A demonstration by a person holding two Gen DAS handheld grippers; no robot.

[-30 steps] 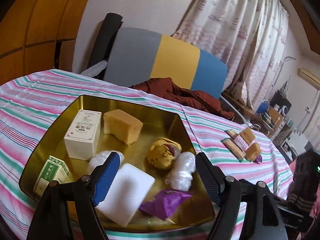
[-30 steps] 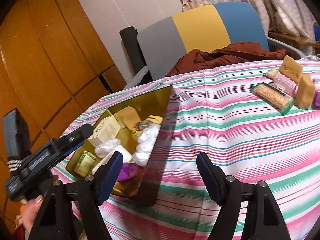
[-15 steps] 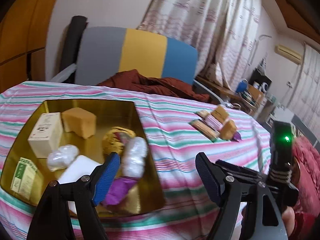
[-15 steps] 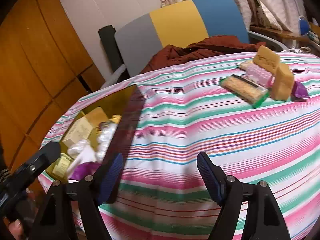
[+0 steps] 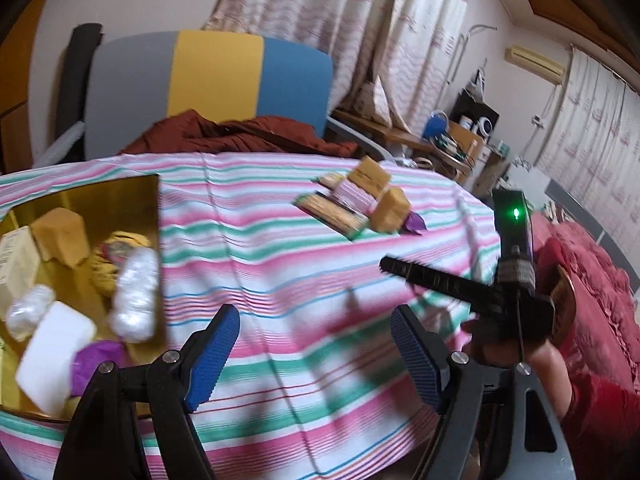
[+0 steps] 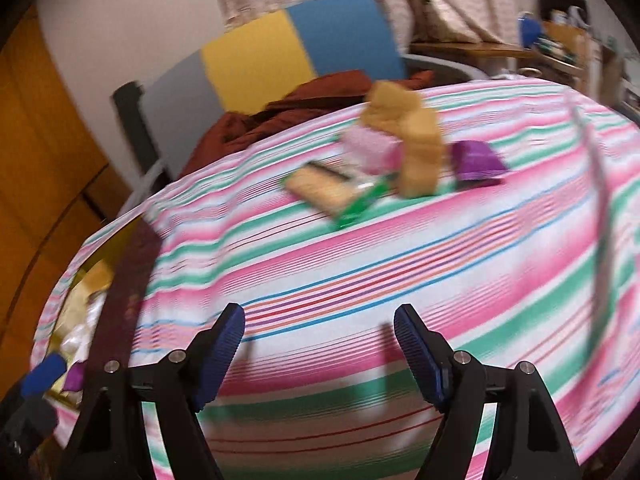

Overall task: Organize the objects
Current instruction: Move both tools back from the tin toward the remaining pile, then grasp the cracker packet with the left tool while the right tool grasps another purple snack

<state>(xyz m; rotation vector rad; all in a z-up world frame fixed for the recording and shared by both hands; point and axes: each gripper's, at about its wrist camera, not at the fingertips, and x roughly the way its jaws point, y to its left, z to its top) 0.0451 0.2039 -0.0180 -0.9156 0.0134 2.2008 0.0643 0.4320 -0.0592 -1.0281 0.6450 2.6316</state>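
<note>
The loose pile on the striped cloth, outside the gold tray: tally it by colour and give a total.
Tan blocks: 2
Pink packet: 1
Green-edged cracker packs: 2, one in front, one partly hidden behind
Purple wrapper: 1
Total: 6

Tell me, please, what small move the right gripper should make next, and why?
Probably carry the right gripper forward toward the green-edged cracker packet. Its jaws stand open with nothing between them, that packet is the nearest of the loose items, and the gold metal tray already holds several others.
</note>
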